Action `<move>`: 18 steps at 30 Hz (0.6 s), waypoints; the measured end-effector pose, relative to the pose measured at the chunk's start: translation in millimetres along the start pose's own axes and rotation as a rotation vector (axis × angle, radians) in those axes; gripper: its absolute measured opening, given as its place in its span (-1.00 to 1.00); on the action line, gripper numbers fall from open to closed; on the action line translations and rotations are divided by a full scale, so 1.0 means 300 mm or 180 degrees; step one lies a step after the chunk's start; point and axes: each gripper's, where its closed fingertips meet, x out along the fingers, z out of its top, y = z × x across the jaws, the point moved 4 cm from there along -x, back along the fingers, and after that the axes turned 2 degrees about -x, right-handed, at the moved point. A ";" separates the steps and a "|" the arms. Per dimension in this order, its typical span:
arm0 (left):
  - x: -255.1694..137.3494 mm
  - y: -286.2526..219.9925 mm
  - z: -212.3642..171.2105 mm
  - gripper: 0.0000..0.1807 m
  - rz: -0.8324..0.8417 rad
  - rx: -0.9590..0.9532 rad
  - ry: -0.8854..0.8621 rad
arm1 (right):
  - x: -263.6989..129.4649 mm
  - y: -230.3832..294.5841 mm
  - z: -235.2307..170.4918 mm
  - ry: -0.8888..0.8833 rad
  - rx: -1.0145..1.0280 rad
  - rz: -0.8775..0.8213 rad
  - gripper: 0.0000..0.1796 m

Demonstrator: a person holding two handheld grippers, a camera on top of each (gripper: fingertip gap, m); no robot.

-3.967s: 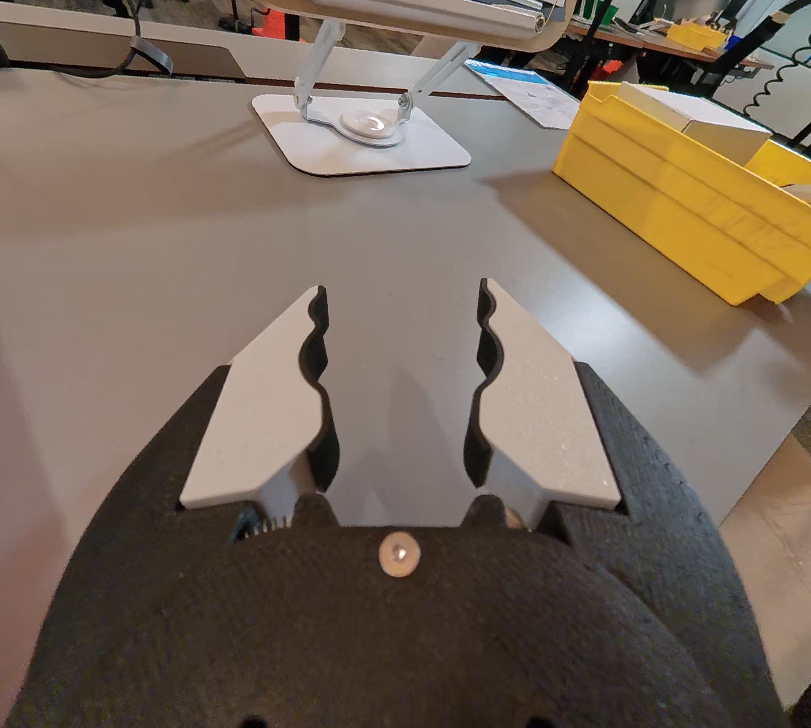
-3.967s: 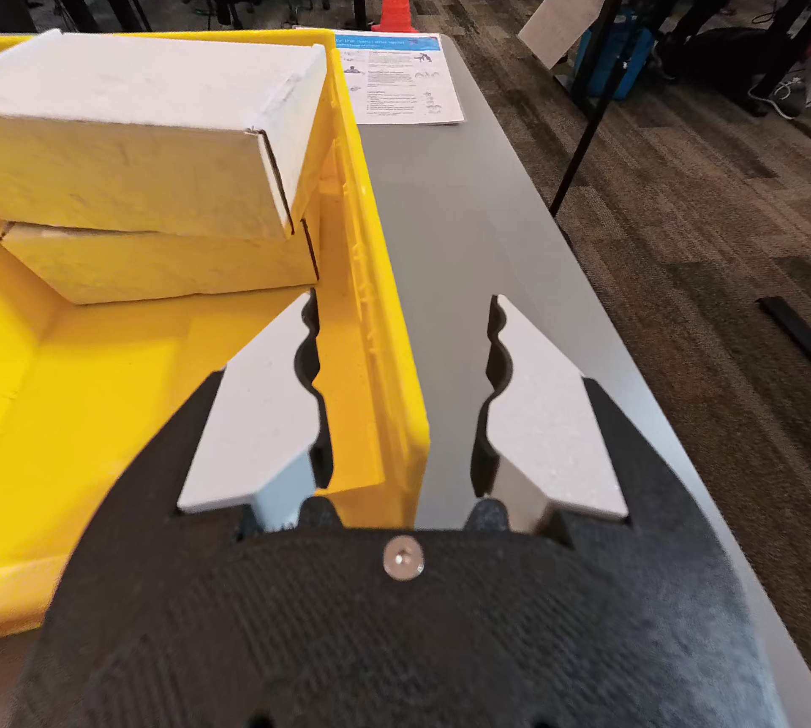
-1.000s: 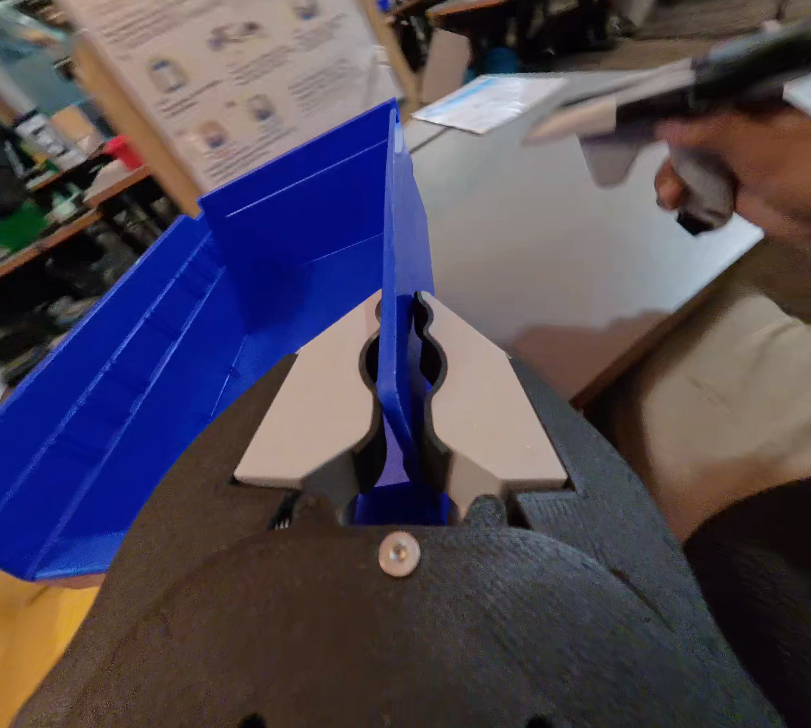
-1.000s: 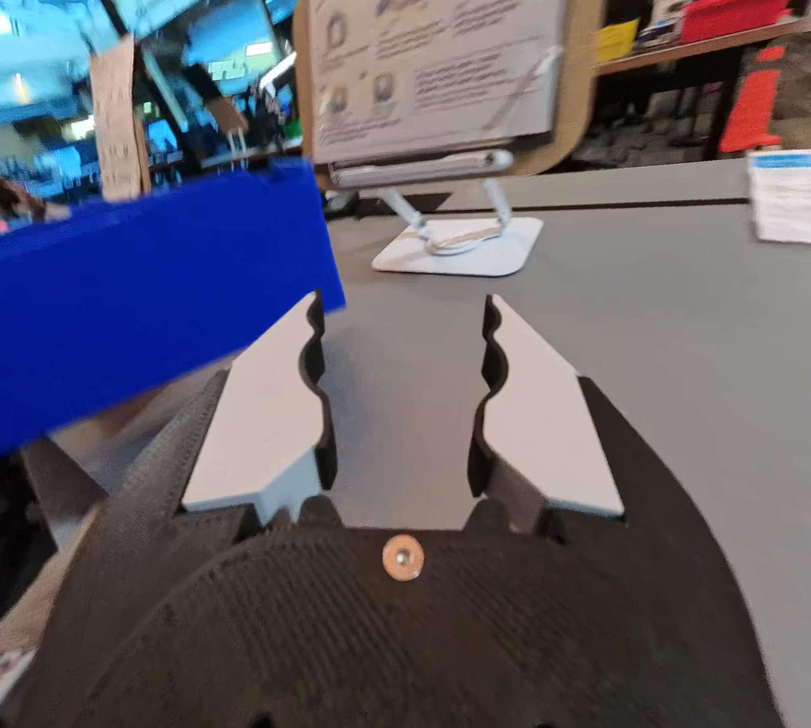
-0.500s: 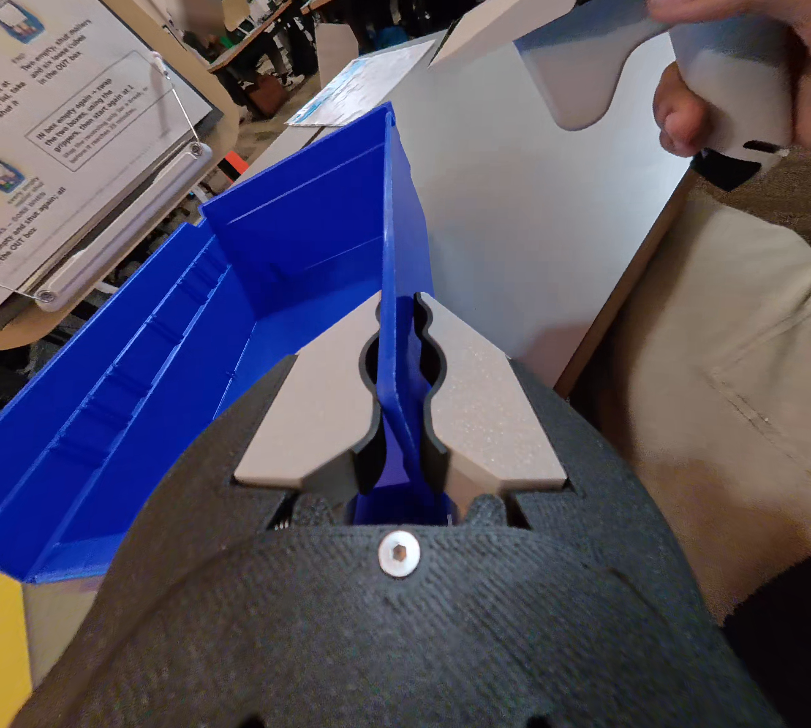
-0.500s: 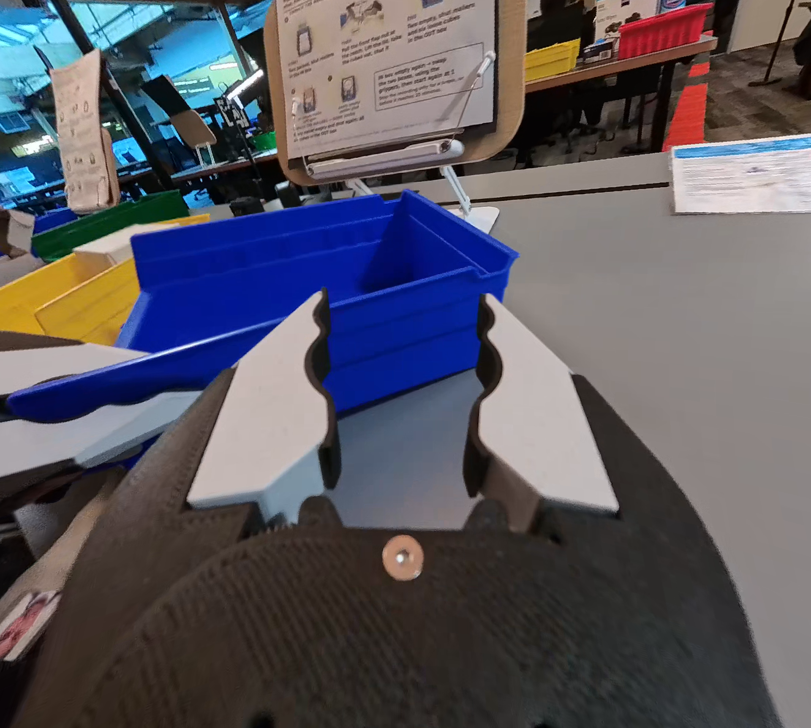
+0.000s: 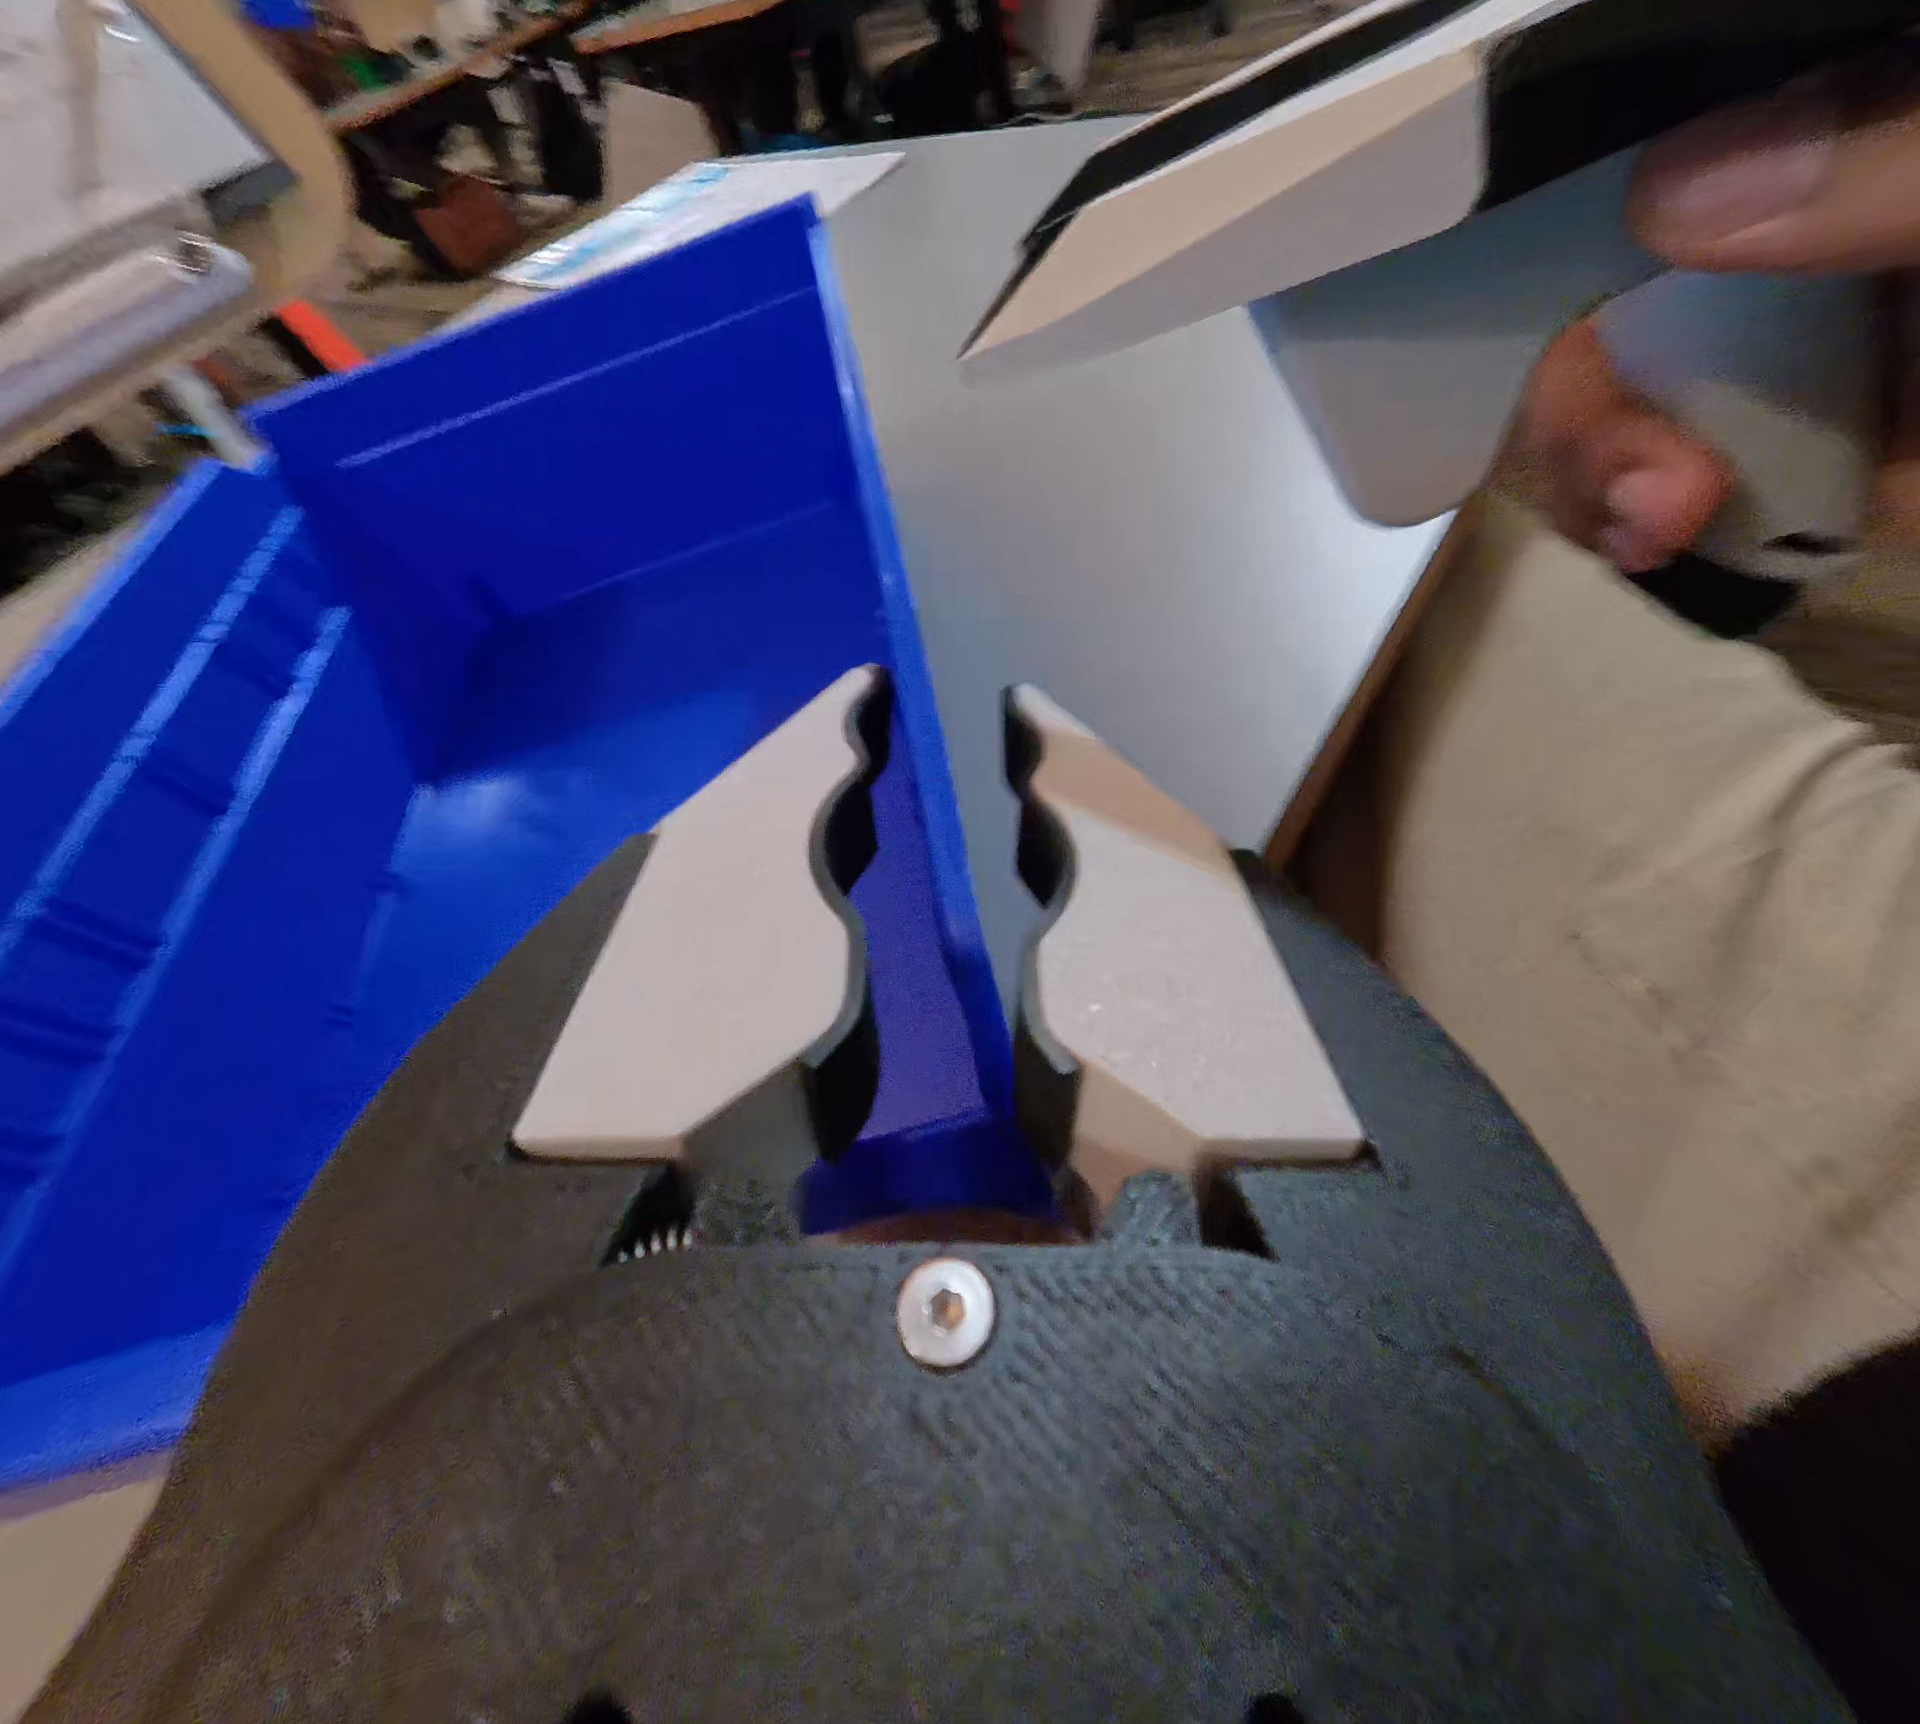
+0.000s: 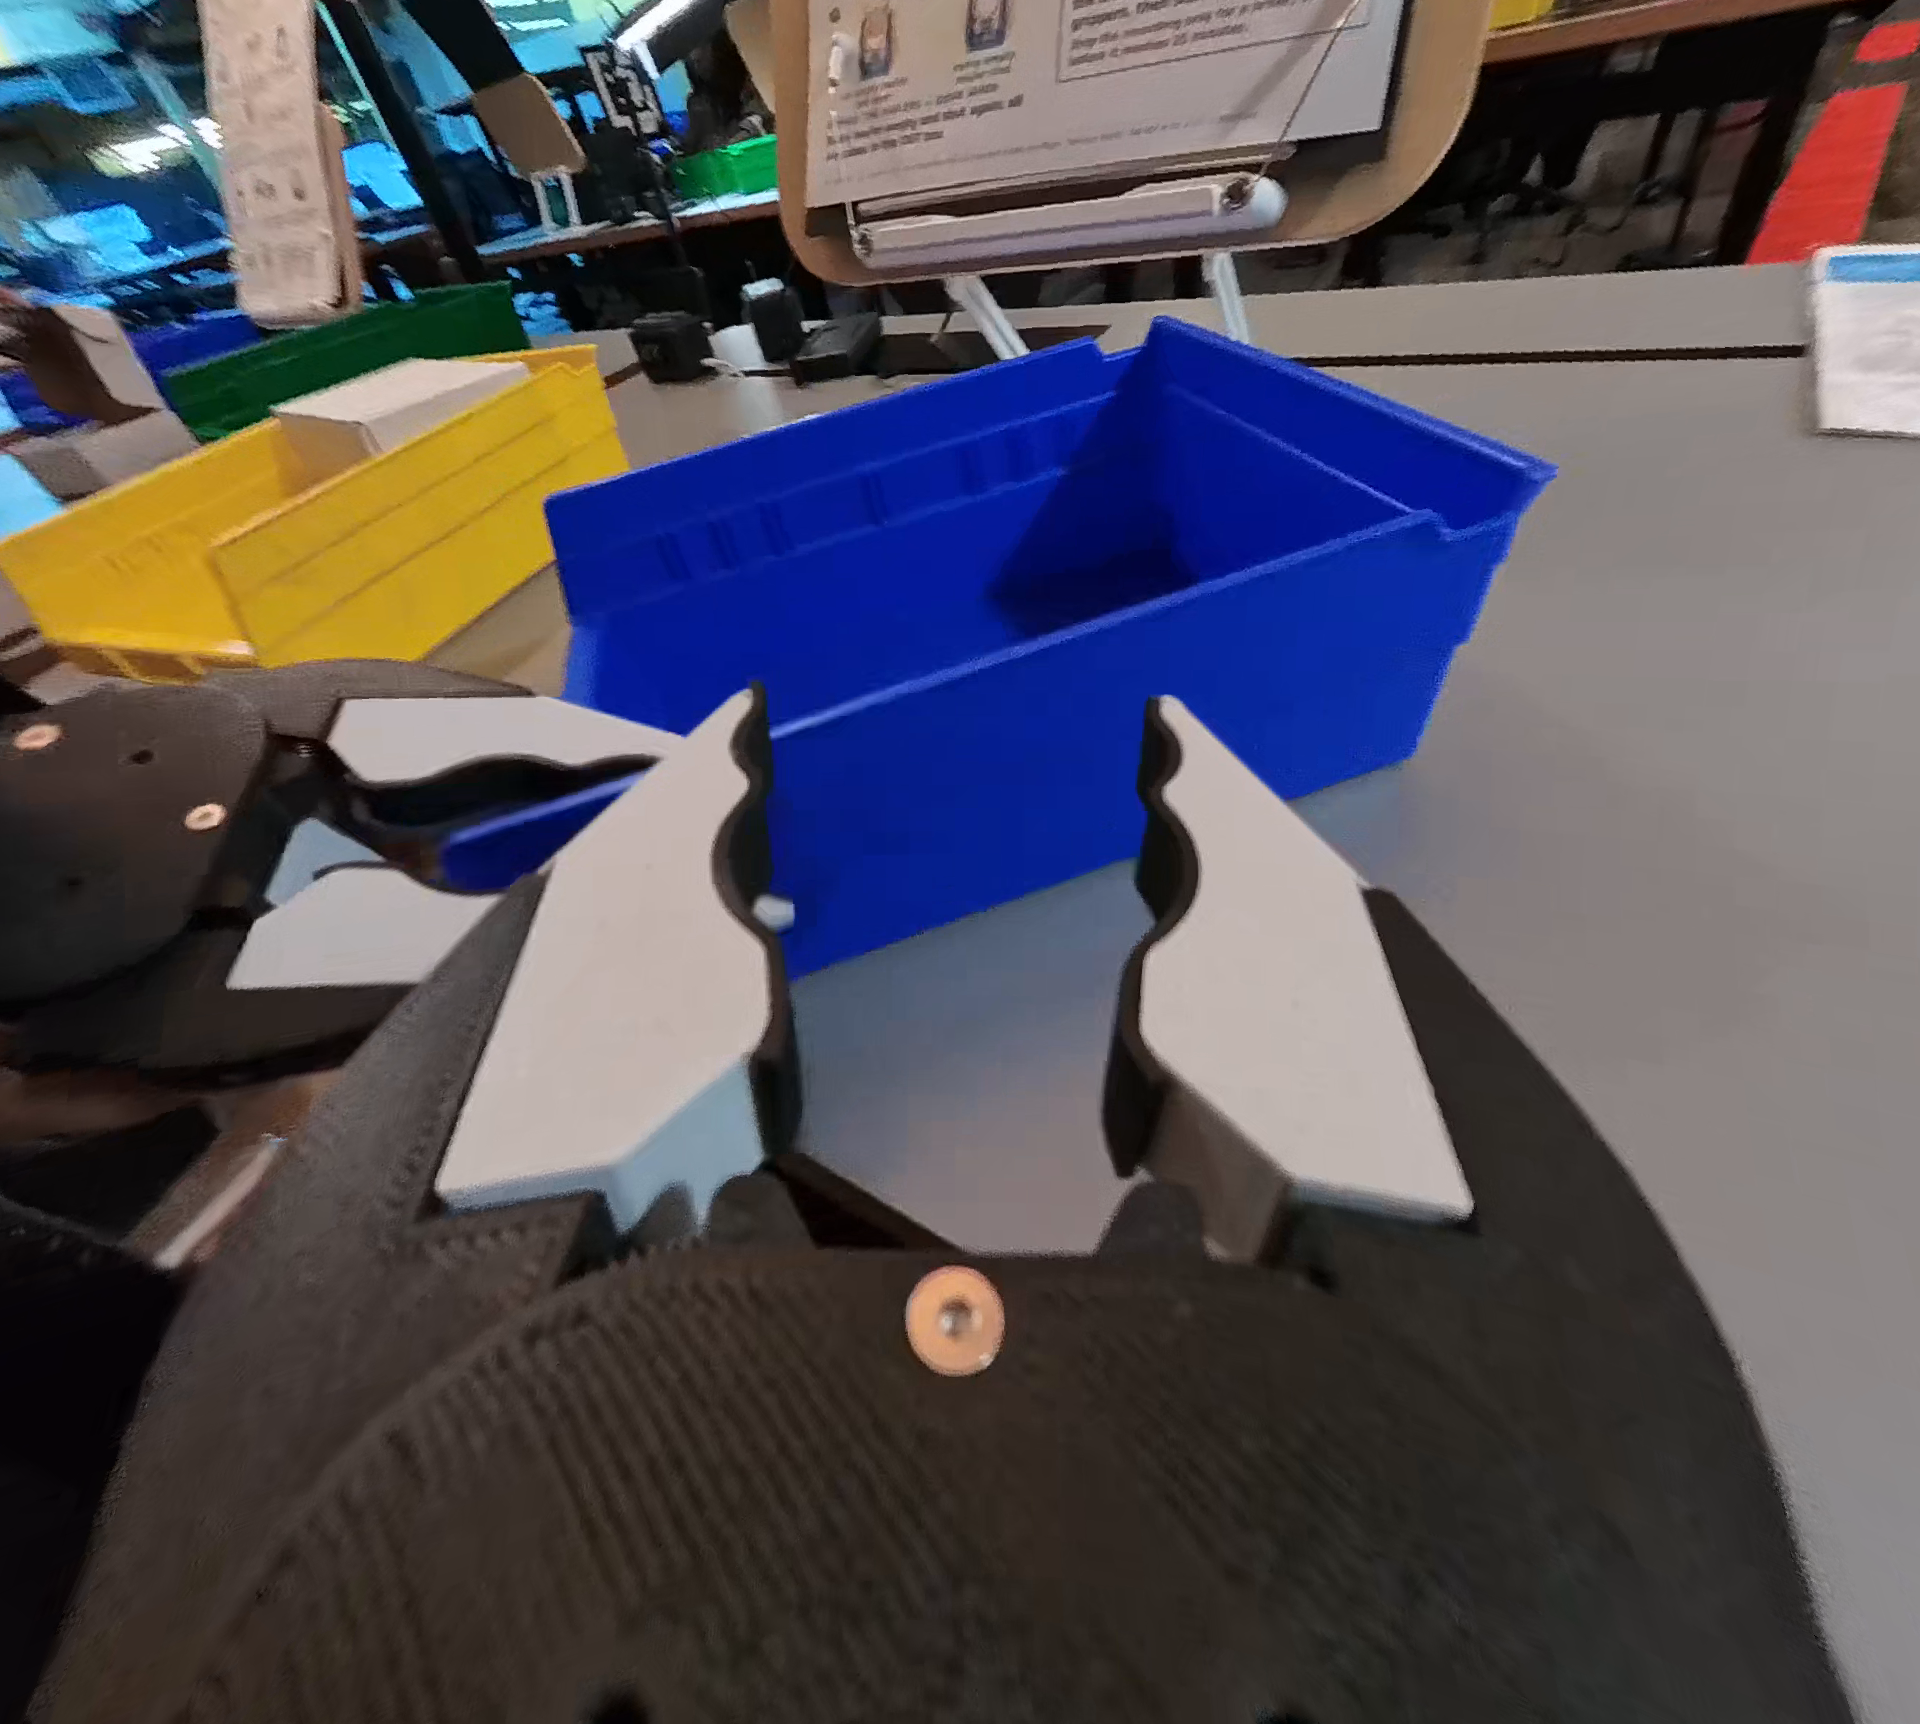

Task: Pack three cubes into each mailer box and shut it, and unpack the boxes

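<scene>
An empty blue bin [image 7: 571, 552] rests on the grey table [image 7: 1122, 531]. My left gripper [image 7: 945, 687] is open, its fingers straddling the bin's near side wall with a gap on the right. In the right wrist view the bin [image 8: 1039, 739] lies ahead and the left gripper [image 8: 499, 801] sits at its near left corner. My right gripper [image 8: 953, 703] is open and empty above the table in front of the bin; it also shows in the left wrist view [image 7: 1247, 251], held by a hand. A white mailer box [image 8: 405, 407] lies in a yellow bin [image 8: 416, 531]. No cubes show.
A green bin [image 8: 343, 365] stands behind the yellow one. An instruction board on a stand [image 8: 1091, 12] is behind the blue bin. A paper sheet [image 8: 1870, 355] lies at the far right. The table edge [image 7: 1351, 687] and a person's leg [image 7: 1610, 947] are close on the right. There is about 7 cm between the tips of the two grippers.
My left gripper carried the blue bin onto the table and has now opened off its wall. My right gripper swung from the yellow bin to face the blue bin.
</scene>
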 end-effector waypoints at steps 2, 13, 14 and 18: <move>-0.039 -0.034 0.027 -0.48 -0.0402 -0.0399 -0.0012 | -0.022 0.018 0.037 -0.0209 -0.0045 0.0063 -0.37; -0.273 0.570 -0.079 0.16 0.1178 -0.1039 -0.0160 | 0.016 0.177 0.026 -0.0202 -0.0061 -0.0223 0.15; -0.269 0.594 -0.112 0.20 0.1197 -0.1099 -0.0055 | 0.039 0.218 0.002 -0.0108 -0.0109 -0.0204 0.18; -0.227 0.615 -0.180 0.25 0.1063 -0.1417 0.0153 | 0.121 0.296 -0.072 0.0143 -0.0540 -0.0397 0.25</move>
